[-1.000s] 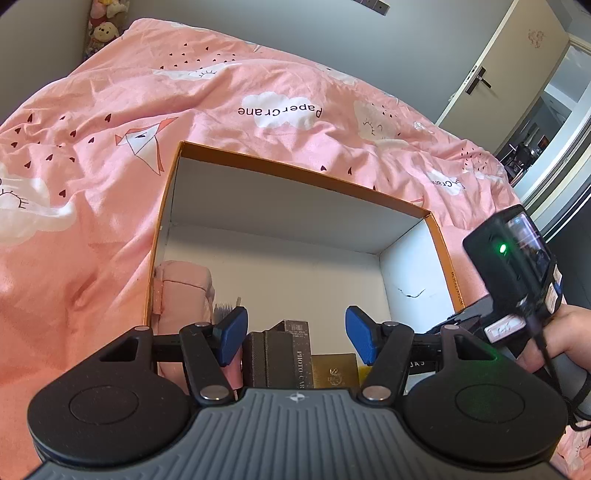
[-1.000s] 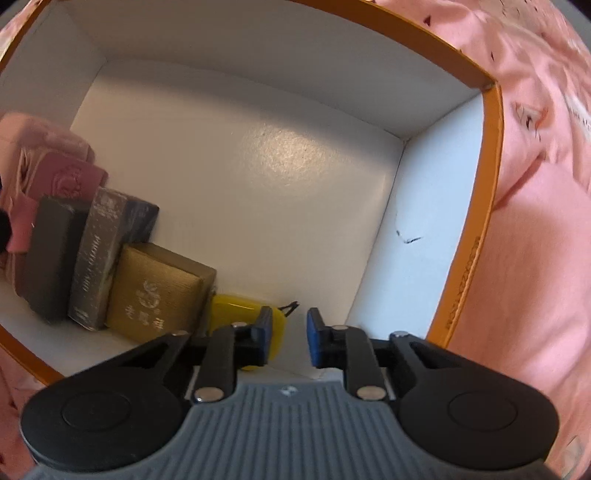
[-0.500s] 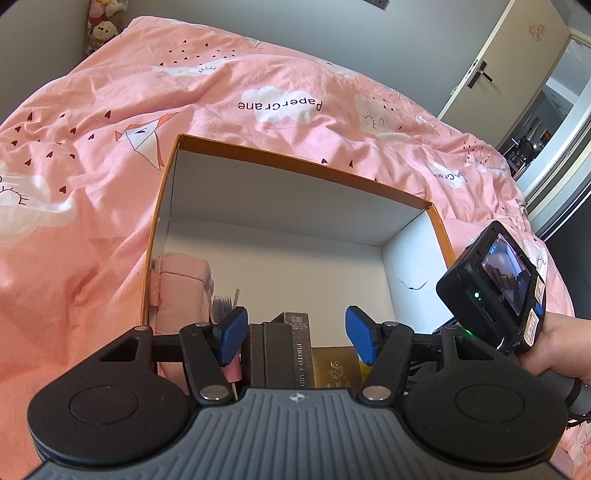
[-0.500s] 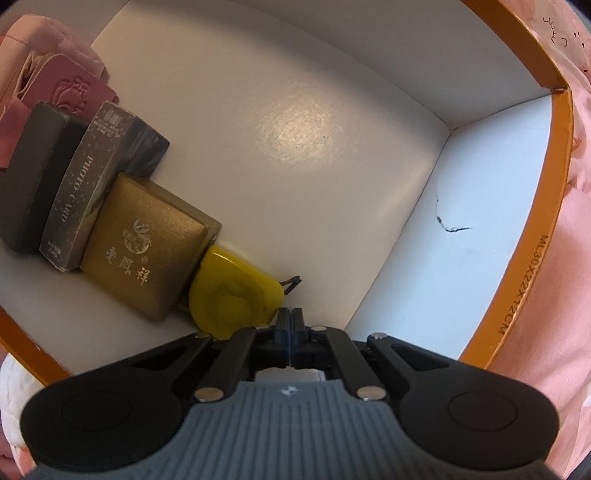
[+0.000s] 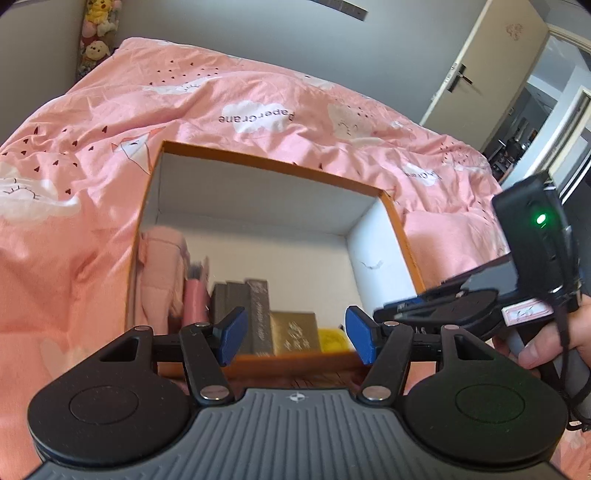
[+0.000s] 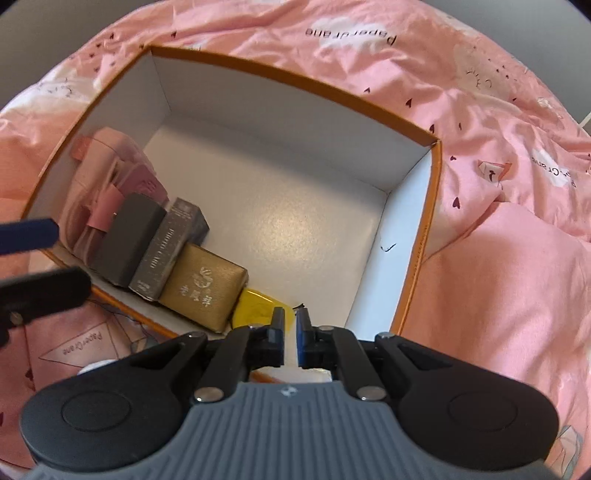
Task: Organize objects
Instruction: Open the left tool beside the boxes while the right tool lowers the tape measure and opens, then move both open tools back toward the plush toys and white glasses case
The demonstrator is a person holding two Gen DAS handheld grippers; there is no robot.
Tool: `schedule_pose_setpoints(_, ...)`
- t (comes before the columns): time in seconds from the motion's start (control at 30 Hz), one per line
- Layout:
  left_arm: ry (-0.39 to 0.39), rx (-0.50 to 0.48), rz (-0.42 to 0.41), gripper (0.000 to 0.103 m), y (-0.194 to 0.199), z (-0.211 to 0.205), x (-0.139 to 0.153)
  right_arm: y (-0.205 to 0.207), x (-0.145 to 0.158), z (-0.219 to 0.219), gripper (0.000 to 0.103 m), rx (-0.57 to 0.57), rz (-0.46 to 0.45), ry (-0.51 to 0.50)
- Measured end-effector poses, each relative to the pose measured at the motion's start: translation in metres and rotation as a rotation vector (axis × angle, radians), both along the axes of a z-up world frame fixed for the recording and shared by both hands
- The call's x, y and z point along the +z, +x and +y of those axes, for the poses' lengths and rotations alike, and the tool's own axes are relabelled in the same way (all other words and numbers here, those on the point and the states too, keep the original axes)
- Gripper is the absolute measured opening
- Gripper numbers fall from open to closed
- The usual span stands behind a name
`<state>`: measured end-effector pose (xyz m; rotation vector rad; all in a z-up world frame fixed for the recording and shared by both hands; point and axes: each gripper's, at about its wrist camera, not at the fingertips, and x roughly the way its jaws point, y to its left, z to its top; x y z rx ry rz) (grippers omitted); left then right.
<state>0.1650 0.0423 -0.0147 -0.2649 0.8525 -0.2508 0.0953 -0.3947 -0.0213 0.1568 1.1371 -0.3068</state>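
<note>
An orange-rimmed white box (image 6: 432, 206) lies on the pink bed; it also shows in the left wrist view (image 5: 402, 236). Along its near wall stand a pink pouch (image 6: 107, 173), a dark grey box (image 6: 129, 236), a grey photo-card box (image 6: 170, 247), a gold box (image 6: 203, 284) and a yellow object (image 6: 258, 306). My right gripper (image 6: 290, 325) is above the box's near edge, its jaws nearly closed with a thin gap and nothing between them. My left gripper (image 5: 295, 332) is open and empty above the near rim.
A pink printed duvet (image 5: 258, 110) covers the bed all around the box. Plush toys (image 5: 98, 22) sit at the far left corner. A door (image 5: 491, 66) stands open at the right. The box floor (image 6: 280, 221) is bare white beyond the row.
My right gripper shut, then rose and pulled back out of the box, with a thin gap now. The yellow object stays in the box. The left gripper drew back slightly.
</note>
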Motion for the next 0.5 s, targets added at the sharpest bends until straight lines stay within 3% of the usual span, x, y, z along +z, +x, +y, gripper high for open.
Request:
schedule_pose_setpoints(0.03,-0.003,-0.005,0.001,0.071,-0.005,-0.003,0.0,-0.01,0.008,-0.001,0.007,-0.007,-0.037,0.003)
schedule_pose_setpoints(0.07,-0.006,-0.008,0.001,0.072,-0.011,-0.006,0.001,-0.009,0.015,0.04,0.008,-0.025,-0.079,0.007)
schedule_pose_setpoints(0.27,-0.011,-0.022,0.011,0.071,-0.036,-0.016,-0.002,-0.036,0.025,0.071,0.024,-0.101,-0.255,-0.006)
schedule_pose_setpoints(0.37,-0.018,-0.01,0.03,0.071,-0.049,-0.017,-0.007,-0.056,0.016,0.083,0.026,-0.136,-0.317,0.0)
schedule_pose_setpoints(0.43,-0.032,-0.006,0.053,0.071,-0.054,-0.015,-0.011,-0.07,0.011,0.093,0.031,-0.162,-0.369,-0.015)
schedule_pose_setpoints(0.5,-0.041,0.005,0.08,0.071,-0.059,-0.011,-0.016,-0.084,0.009,0.103,0.042,-0.175,-0.419,-0.04)
